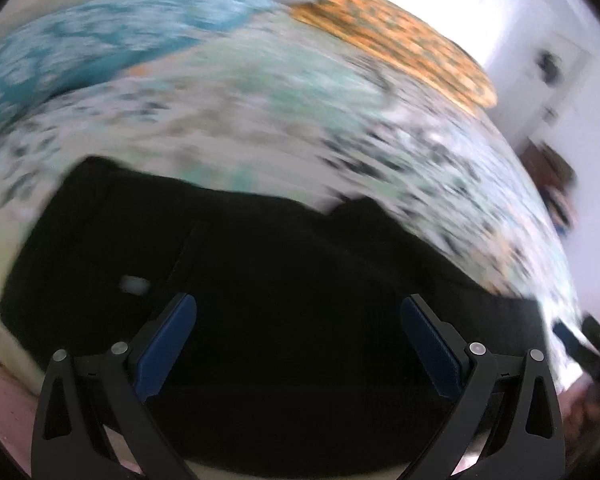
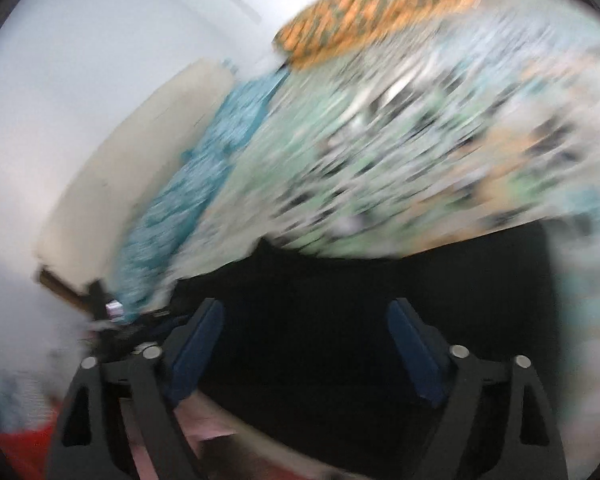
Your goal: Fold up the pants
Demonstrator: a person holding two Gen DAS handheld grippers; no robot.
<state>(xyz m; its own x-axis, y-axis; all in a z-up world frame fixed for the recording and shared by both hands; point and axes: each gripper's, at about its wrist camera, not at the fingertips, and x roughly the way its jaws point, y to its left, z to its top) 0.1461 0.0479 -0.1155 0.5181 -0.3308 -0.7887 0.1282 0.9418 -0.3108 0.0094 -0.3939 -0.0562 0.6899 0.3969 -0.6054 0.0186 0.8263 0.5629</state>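
Black pants [image 1: 260,260] lie spread on a bed with a patterned green and white sheet [image 1: 260,100]. A small white tag [image 1: 134,284] shows on the pants' left part. My left gripper [image 1: 299,312] is open just above the pants, with nothing between its blue pads. In the right wrist view the pants [image 2: 360,280] fill the lower middle. My right gripper [image 2: 305,318] is open over them, empty. Both views are blurred by motion.
A teal patterned pillow [image 1: 100,40] and an orange patterned pillow [image 1: 400,36] lie at the head of the bed. A white wall and door [image 1: 560,80] stand to the right. The other gripper [image 1: 596,344] shows at the right edge. A beige headboard [image 2: 132,160] stands on the left.
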